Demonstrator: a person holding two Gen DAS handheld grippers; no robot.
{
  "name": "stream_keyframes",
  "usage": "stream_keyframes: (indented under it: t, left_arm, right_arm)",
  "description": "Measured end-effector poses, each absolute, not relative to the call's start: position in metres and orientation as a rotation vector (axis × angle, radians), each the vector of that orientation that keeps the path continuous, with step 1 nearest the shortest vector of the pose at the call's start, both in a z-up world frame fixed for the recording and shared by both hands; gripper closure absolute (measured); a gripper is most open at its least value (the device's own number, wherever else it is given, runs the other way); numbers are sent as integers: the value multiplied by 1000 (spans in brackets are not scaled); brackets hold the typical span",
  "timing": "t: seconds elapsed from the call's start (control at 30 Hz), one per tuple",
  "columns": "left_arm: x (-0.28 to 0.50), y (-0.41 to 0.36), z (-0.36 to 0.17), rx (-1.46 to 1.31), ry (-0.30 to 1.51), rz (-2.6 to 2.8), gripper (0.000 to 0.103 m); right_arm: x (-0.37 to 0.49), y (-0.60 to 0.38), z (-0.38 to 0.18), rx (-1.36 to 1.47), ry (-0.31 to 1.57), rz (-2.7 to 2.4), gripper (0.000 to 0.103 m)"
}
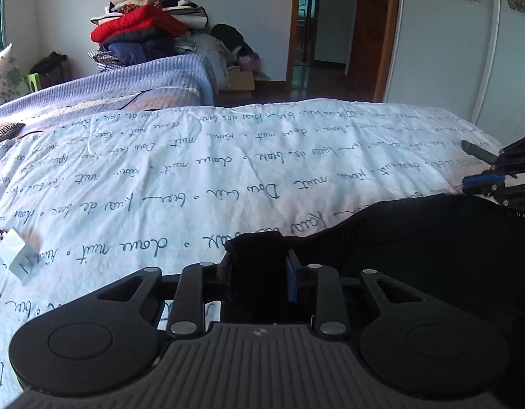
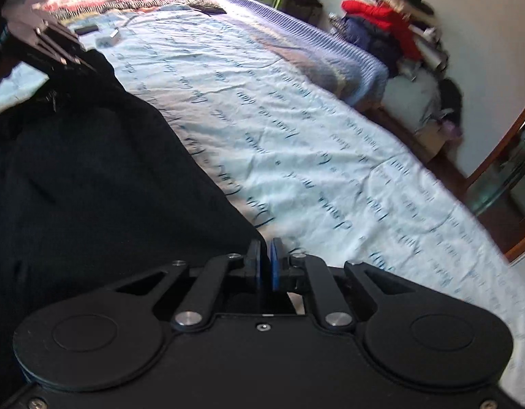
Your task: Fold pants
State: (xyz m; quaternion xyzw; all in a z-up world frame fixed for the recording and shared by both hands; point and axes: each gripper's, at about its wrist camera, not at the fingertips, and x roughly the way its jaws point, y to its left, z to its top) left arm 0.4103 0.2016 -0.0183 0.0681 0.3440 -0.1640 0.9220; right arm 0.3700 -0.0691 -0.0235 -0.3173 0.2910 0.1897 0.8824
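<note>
Both tongs are clamped on the black pants [image 2: 92, 177], left tongs [image 1: 259, 266] and right tongs [image 2: 266, 266] each pinching an edge, cloth stretched between them over the bed [image 1: 194, 170].

Black left gripper [image 1: 260, 272], blue-padded fingers [image 1: 291, 279], silver screws

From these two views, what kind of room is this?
Most likely a home bedroom: a bed under a script-printed sheet, a pile of folded clothes against the wall, and a wooden doorway.
</note>
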Motion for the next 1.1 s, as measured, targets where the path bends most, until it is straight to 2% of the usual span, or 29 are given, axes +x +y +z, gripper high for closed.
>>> stream_keyframes:
  t: [0.1, 0.27, 0.3, 0.33, 0.4, 0.47, 0.6, 0.63, 0.67, 0.7, 0.73, 0.87, 1.0, 1.1]
  left_arm:
    - [416, 194, -30, 200, 759, -285, 73]
    - [384, 186, -11, 302, 624, -291, 74]
    - [382, 185, -8, 308, 623, -288, 74]
    - [380, 184, -6, 313, 622, -285, 75]
    - [374, 182, -2, 328, 604, -283, 75]
    - [368, 181, -1, 339, 588, -283, 75]
    - [360, 184, 0, 338, 570, -282, 75]
    - [359, 185, 0, 331, 566, -282, 75]
    - [357, 187, 0, 321, 566, -282, 75]
    - [356, 189, -1, 313, 567, -279, 75]
    - [355, 189, -3, 311, 570, -274, 76]
    - [355, 183, -10, 367, 565, -242, 76]
    - [360, 170, -15, 391, 590, -199, 77]
    - [340, 166, -5, 420, 526, -172, 78]
  right_arm:
    - [363, -61, -22, -767, 511, 298, 102]
    - [355, -76, 2, -549, 654, 452, 102]
    - [361, -84, 4, -485, 706, 490, 94]
    - [370, -91, 3, -402, 762, 540, 75]
    - [379, -101, 1, -309, 774, 588, 49]
    - [394, -108, -7, -262, 846, 645, 51]
    - [408, -104, -39, -306, 930, 646, 46]
    - [409, -104, -45, -303, 945, 653, 46]
    - [408, -106, -47, -281, 945, 676, 51]
    - [406, -109, -45, -249, 934, 707, 82]
    - [402, -110, -41, -224, 922, 726, 100]
    - [374, -100, -22, -349, 786, 630, 101]
    - [329, -64, -9, -671, 571, 432, 102]
    - [284, -42, -3, -867, 398, 328, 102]
